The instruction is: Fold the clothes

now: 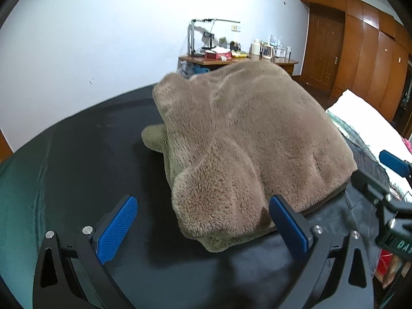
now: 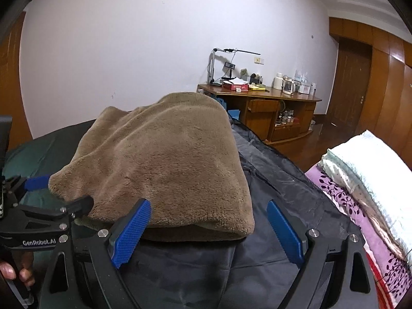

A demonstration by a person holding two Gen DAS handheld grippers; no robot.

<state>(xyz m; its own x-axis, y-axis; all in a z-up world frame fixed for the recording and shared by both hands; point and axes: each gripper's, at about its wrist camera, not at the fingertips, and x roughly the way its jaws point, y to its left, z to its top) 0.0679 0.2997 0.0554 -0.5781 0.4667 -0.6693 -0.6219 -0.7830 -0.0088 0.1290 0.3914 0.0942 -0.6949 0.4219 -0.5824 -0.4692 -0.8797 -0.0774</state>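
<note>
fleece (image 1: 247,139): brown, plush, folded, lumpy | left tongs (image 1: 203,229): apart | right tongs (image 2: 208,231): apart

Brand on left gripper (image 2: 55,204): in the right wrist view we read "GenRobot.AI" in white letters along its black frame, just below and left of the brown fleece garment (image 2: 164,164).

Letters on right gripper (image 1: 394,198): in the left wrist view we see pale letters on its black body, to the right of the garment and cut off by the picture's edge; we can make out only something like "DA".

Items on the wooden desk (image 2: 257,95) behind the garment: we find any print there too small to read.
</note>
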